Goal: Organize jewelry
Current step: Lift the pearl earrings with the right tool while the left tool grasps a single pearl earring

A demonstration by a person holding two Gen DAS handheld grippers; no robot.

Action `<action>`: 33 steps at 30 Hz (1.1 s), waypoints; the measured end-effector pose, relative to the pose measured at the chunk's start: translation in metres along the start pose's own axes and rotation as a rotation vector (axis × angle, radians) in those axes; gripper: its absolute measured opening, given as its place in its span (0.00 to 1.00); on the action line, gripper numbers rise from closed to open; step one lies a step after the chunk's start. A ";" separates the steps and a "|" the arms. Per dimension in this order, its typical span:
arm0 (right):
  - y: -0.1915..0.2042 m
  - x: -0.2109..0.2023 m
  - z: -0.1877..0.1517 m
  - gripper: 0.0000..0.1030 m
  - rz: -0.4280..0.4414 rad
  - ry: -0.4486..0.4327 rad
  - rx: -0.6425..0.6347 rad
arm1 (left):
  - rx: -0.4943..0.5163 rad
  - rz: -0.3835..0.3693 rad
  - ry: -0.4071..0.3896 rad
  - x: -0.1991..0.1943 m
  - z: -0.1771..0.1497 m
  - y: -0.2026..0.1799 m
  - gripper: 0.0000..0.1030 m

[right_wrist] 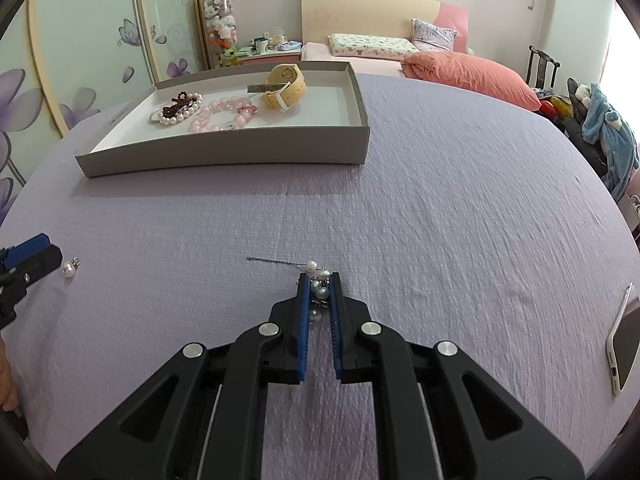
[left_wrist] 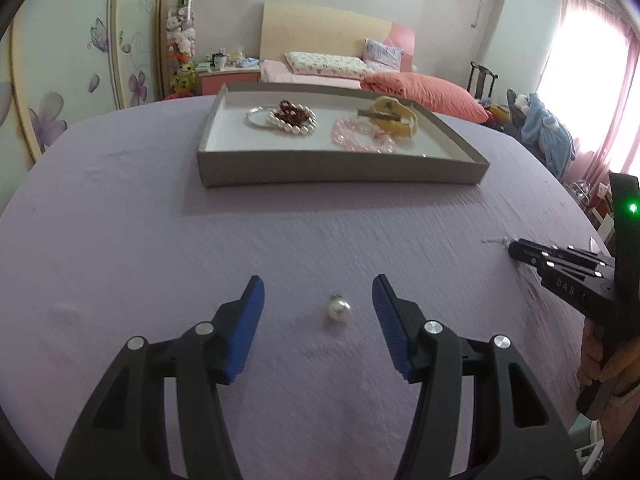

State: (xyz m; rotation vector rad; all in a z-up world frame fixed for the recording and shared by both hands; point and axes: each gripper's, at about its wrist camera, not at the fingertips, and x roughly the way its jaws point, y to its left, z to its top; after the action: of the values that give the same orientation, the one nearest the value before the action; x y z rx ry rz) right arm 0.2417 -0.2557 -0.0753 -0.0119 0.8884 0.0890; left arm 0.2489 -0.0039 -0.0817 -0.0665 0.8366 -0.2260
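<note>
A single pearl earring [left_wrist: 339, 309] lies on the purple cloth between the open fingers of my left gripper [left_wrist: 318, 294]; it also shows in the right wrist view [right_wrist: 69, 268]. My right gripper [right_wrist: 319, 280] is shut on a pearl bracelet with a thin chain [right_wrist: 318, 289], low on the cloth. A grey tray [left_wrist: 340, 168] holds a white pearl bracelet [left_wrist: 294, 128], dark red beads [left_wrist: 290, 111], a pink bead bracelet [left_wrist: 360, 136] and a yellow watch [left_wrist: 394, 118]. The tray also shows in the right wrist view [right_wrist: 224, 152].
A white phone [right_wrist: 622, 344] lies at the table's right edge. The right gripper shows in the left wrist view [left_wrist: 560, 266]. Beyond the table are a bed, a nightstand, a chair and a flowered wardrobe.
</note>
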 end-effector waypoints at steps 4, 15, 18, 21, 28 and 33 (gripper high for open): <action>0.000 0.001 0.000 0.10 0.004 0.000 0.004 | 0.031 0.005 0.025 0.002 -0.007 -0.012 0.51; -0.002 0.000 -0.001 0.10 0.014 0.000 0.013 | 0.029 0.031 0.065 0.013 -0.009 -0.019 0.29; -0.002 0.000 -0.001 0.10 0.014 0.000 0.013 | 0.030 0.032 0.065 0.012 -0.008 -0.018 0.27; -0.002 0.000 -0.001 0.10 0.014 0.000 0.014 | 0.028 0.034 0.065 0.011 -0.008 -0.019 0.26; -0.002 0.000 -0.001 0.10 0.011 0.000 0.011 | 0.020 0.021 0.064 0.011 -0.005 -0.017 0.13; -0.004 -0.001 -0.001 0.10 0.020 -0.006 0.022 | 0.004 0.014 0.031 0.005 -0.001 -0.010 0.13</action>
State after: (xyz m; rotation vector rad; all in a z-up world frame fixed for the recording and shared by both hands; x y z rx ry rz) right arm 0.2403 -0.2597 -0.0751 0.0175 0.8831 0.0976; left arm 0.2496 -0.0145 -0.0848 -0.0536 0.8668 -0.2156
